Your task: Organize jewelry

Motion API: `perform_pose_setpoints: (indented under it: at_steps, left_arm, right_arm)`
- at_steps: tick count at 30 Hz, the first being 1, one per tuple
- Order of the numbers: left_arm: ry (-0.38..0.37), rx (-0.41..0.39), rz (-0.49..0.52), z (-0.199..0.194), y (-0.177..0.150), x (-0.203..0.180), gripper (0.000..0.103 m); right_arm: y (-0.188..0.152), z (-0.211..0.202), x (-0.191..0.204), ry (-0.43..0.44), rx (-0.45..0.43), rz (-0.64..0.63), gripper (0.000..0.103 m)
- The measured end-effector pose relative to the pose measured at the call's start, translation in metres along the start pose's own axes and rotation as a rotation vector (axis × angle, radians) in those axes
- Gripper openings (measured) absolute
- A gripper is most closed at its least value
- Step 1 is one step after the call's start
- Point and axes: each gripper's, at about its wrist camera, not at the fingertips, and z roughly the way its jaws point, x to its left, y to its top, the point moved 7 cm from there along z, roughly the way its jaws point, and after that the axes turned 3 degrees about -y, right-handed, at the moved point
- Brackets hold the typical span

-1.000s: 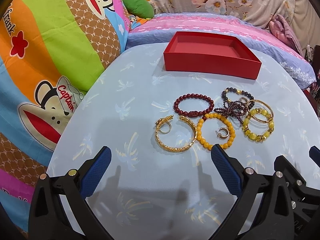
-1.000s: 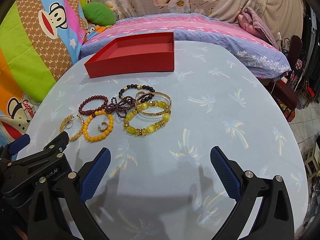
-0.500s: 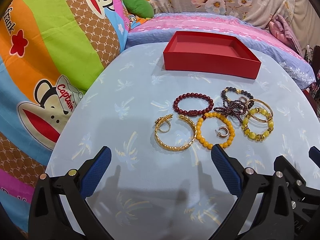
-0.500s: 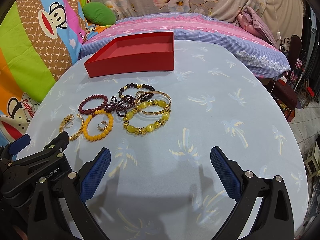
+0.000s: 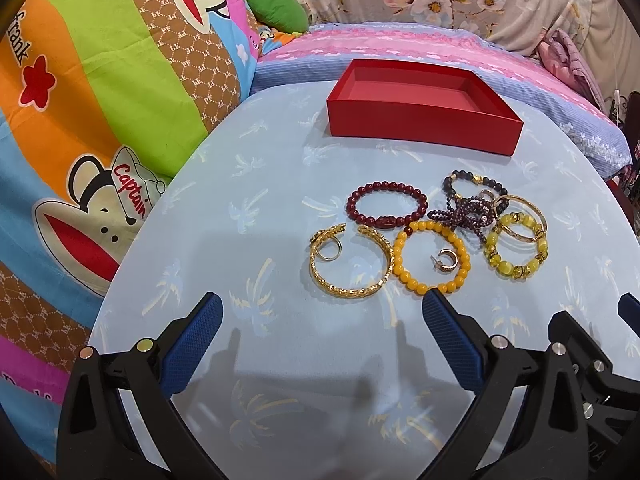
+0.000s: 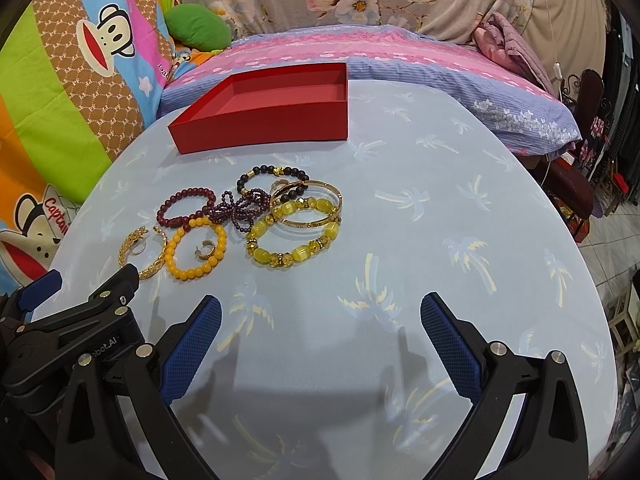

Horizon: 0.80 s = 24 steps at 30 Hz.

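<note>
Beaded and gold bracelets [image 5: 424, 236] lie clustered on the pale blue palm-print desk [image 5: 280, 184], short of the empty red cardboard box [image 5: 420, 128]. Our left gripper [image 5: 320, 344] and right gripper [image 6: 320, 344] both hover released; the left sits nearer, the open gold bangle [image 5: 350, 262] straight ahead.

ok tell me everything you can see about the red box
The red box is a shallow, open-topped rectangular tray, seemingly matte cardboard, red inside and out. No lid shows and nothing lies in it. It sits flat on the light blue palm-print tablecloth at the far edge, beyond the cluster of bracelets, with a gap between. Nothing touches it but the cloth.
</note>
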Motion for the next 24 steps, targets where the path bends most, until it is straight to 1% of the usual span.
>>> perform_pose_setpoints:
  at_steps: [12,16,24]
  left_arm:
    - [-0.014,0.011,-0.003,0.003,-0.002,0.000,0.096]
    - [-0.010,0.023,-0.027,0.008,-0.002,0.010,0.096]
    - [0.021,0.050,-0.080,0.020,-0.002,0.034,0.096]
  right_arm:
    - [0.000,0.000,0.001,0.003,-0.003,-0.010,0.096]
    - [0.002,0.002,0.000,-0.011,-0.013,-0.020,0.096]
    - [0.002,0.016,-0.003,-0.009,0.022,-0.003,0.096]
